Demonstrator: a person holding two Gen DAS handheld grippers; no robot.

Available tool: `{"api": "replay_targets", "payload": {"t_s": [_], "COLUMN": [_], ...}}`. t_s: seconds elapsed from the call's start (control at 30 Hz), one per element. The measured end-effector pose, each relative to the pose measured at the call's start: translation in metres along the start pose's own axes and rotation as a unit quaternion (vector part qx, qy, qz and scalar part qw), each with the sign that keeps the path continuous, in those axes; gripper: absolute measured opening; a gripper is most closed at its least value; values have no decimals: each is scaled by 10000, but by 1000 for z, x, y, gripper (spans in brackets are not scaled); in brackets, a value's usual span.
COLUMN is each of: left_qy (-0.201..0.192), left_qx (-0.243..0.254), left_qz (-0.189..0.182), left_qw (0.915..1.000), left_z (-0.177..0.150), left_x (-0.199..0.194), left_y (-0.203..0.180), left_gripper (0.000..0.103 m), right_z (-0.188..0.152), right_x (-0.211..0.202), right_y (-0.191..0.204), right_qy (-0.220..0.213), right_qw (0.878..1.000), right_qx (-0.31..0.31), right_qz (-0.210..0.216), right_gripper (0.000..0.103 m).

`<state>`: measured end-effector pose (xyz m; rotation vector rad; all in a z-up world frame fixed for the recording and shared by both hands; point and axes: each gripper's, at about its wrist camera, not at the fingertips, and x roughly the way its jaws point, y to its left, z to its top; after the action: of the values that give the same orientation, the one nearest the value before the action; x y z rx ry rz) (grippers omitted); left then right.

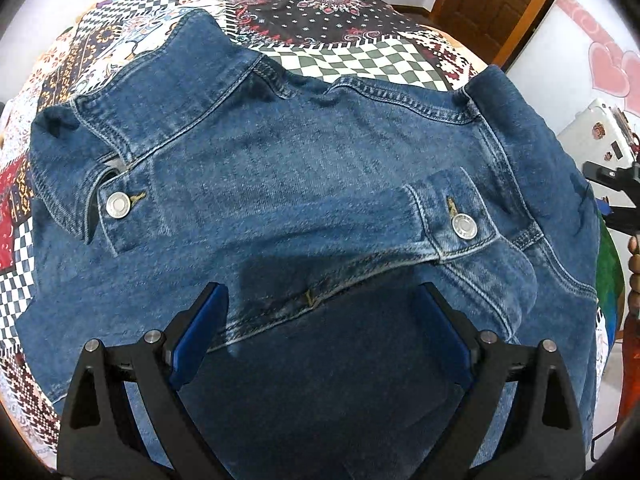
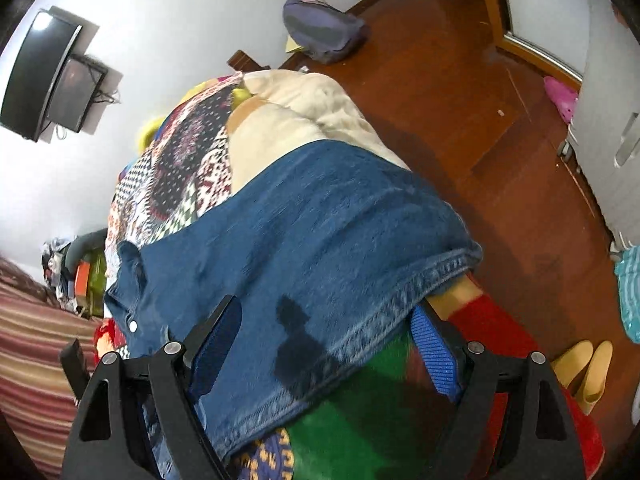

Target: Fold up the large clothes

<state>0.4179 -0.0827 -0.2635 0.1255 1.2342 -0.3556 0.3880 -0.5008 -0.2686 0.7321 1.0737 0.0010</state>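
A blue denim jacket (image 1: 304,184) lies spread on a patterned bedspread (image 1: 352,60), collar at the upper left, with metal buttons on the collar band and on a chest pocket flap. My left gripper (image 1: 320,300) is open just above the jacket's front, fingers either side of a buttonhole edge, holding nothing. In the right wrist view the jacket (image 2: 304,232) drapes to the bed's edge. My right gripper (image 2: 324,320) is open over its stitched hem, holding nothing.
The bed carries a cream quilt (image 2: 304,108) and red and green cloth (image 2: 360,416) near the edge. Wooden floor (image 2: 460,92) lies beyond, with a blue-grey bag (image 2: 320,28), slippers (image 2: 584,372), a door frame and a wall screen (image 2: 48,76).
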Motion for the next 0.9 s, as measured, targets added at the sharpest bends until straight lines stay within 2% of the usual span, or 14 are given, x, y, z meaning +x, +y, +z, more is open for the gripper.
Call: {"api": "replay_targets", "payload": {"t_s": [0.07, 0.2, 0.37, 0.5, 0.63, 0.73, 0.9], "left_qy": [-12, -78, -234, -420, -686, -904, -1277], "left_qx": [-9, -84, -185, -132, -40, -14, -89], "left_qz": [-1, 15, 76, 177, 244, 243, 237], "left_qw": [10000, 9999, 9995, 9989, 9973, 9956, 9915], "left_z": [1, 1, 0, -5, -11, -17, -24], "left_x": [0, -3, -12, -30, -54, -75, -109], "left_y": [1, 4, 9, 8, 8, 10, 19], "left_gripper": [95, 95, 95, 95, 95, 95, 95], "right_z": [3, 4, 2, -1, -4, -10, -18], "right_x": [5, 6, -5, -22, -43, -60, -87], "right_y": [0, 7, 13, 22, 39, 64, 109], "right_qy": [-61, -304, -479, -683, -917, -1194, -1429], "right_qw": [9999, 9977, 9954, 9931, 9913, 9851, 9780], "right_qx": [-9, -141, -429, -585, -686, -1032, -1471], "right_qz": [-134, -581, -710, -749, -655, -684, -394], "right_gripper": [75, 53, 38, 19, 14, 12, 10]}}
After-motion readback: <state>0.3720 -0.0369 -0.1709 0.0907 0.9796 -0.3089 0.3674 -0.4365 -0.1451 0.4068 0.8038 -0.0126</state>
